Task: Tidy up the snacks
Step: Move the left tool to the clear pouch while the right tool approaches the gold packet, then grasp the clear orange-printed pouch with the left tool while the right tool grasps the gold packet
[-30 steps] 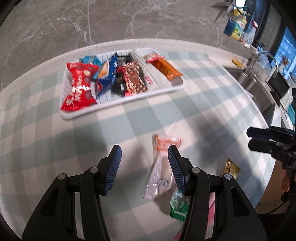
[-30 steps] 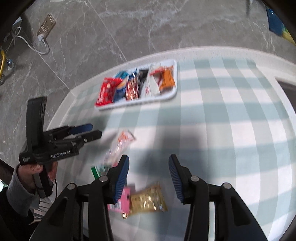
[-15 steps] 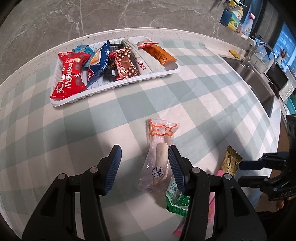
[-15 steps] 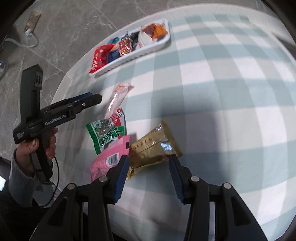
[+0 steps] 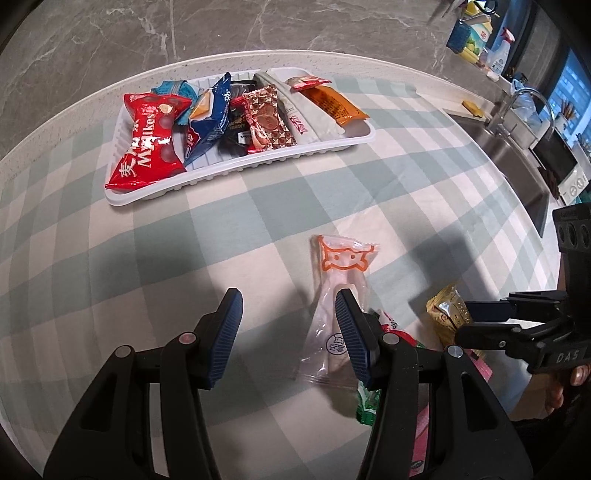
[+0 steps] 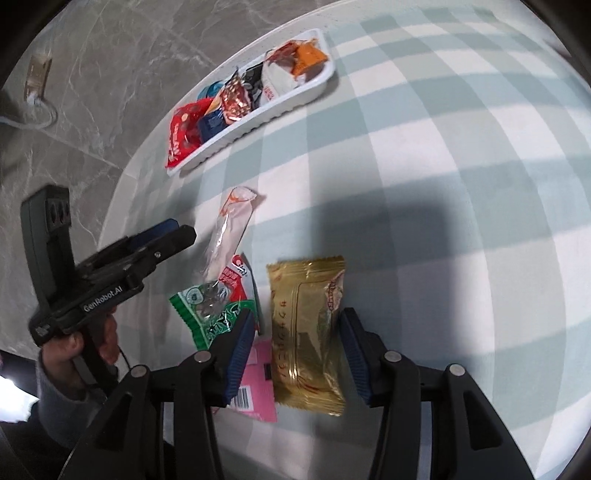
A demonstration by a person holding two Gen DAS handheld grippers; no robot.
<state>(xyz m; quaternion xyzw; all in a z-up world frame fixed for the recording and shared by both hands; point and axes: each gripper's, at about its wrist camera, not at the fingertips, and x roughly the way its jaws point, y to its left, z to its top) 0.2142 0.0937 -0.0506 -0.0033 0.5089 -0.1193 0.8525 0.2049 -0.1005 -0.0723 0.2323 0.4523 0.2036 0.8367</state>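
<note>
Pink pack (image 6: 258, 384) mostly hidden under gold packet (image 6: 304, 332). R gripper (image 6: 297, 345) has dropped since prior frame, fingers just opening, apart astride gold packet, pads not pressing. L gripper (image 5: 291, 338) fingers apart, empty.

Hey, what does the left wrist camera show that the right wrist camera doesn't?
Only the left wrist view shows the kitchen sink with its faucet and the cleaning bottles on the far counter.

Only the right wrist view shows the wall socket and the whole gold packet, lying between the right tool's open fingers.

Both show the checked tablecloth, the white tray of snacks, the clear packet with the orange cat face, the green packet and the pink packet. Each view also catches the other hand's tool; the left tool is open.
</note>
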